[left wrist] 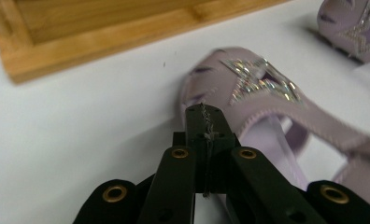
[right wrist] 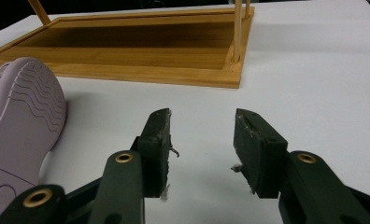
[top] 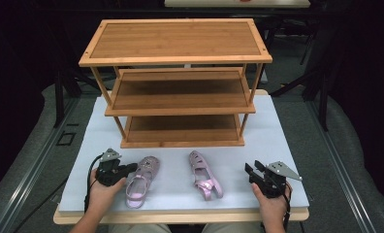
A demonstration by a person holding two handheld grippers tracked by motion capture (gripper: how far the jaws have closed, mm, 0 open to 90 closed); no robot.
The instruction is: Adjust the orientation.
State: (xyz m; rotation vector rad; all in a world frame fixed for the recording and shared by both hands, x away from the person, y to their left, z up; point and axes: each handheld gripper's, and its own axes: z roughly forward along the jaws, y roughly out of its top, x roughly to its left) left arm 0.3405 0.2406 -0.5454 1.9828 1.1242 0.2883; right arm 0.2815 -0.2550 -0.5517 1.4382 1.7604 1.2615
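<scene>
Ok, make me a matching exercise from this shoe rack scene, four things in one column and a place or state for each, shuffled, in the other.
Things:
1. left hand-held gripper
2. right hand-held gripper
3. left sandal
4. right sandal

Place or state:
A. lies on its side, sole showing
B. jaws open, nothing between them
C. jaws shut, right beside a sandal
D. lies upright on its sole, star strap on top

Pairs: 1-C, 2-B, 3-D, 4-A
</scene>
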